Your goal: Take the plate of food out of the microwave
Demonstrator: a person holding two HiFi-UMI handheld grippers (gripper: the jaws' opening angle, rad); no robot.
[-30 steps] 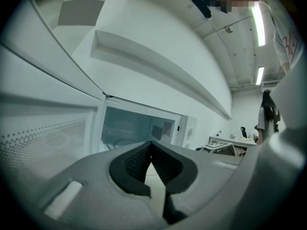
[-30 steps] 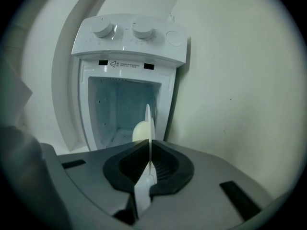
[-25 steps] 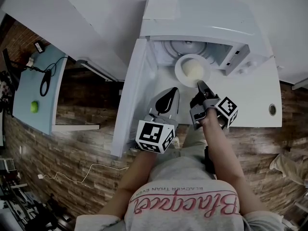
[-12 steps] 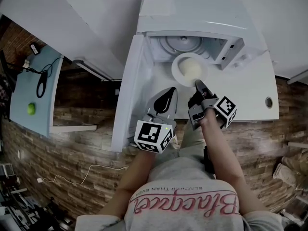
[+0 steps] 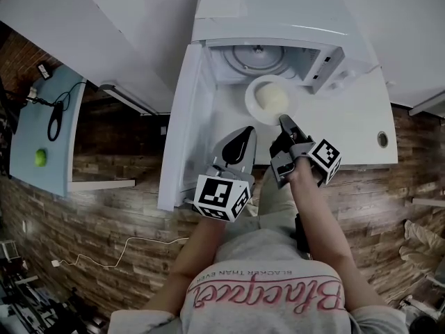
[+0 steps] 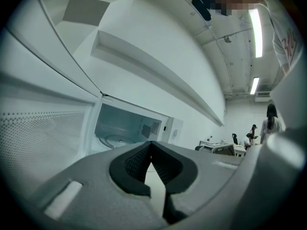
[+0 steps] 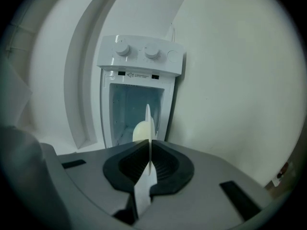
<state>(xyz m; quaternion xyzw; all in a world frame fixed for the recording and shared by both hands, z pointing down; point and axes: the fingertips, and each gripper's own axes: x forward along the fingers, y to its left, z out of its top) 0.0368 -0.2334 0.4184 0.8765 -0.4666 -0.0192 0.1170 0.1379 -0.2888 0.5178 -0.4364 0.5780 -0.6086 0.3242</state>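
Note:
The white plate (image 5: 270, 100) with a pale lump of food (image 5: 272, 99) hangs just in front of the open microwave (image 5: 278, 19), clear of the glass turntable (image 5: 254, 58). My right gripper (image 5: 284, 121) is shut on the plate's near rim. In the right gripper view the plate (image 7: 148, 123) stands edge-on between the pads of the right gripper (image 7: 149, 150), with the food (image 7: 140, 131) to its left. My left gripper (image 5: 243, 133) hovers beside it on the left, shut and empty. In the left gripper view the left gripper (image 6: 151, 145) points at the microwave cavity (image 6: 124, 126).
The microwave door (image 5: 177, 131) stands swung open on the left, close to my left gripper. A white counter (image 5: 351, 124) stretches right of the plate. A blue table (image 5: 49, 117) with a green ball (image 5: 40, 157) lies far left. People (image 6: 271, 121) stand in the far background.
The plate, held by my right gripper, has come a little further out of the microwave toward me. The left gripper has kept its place beside it.

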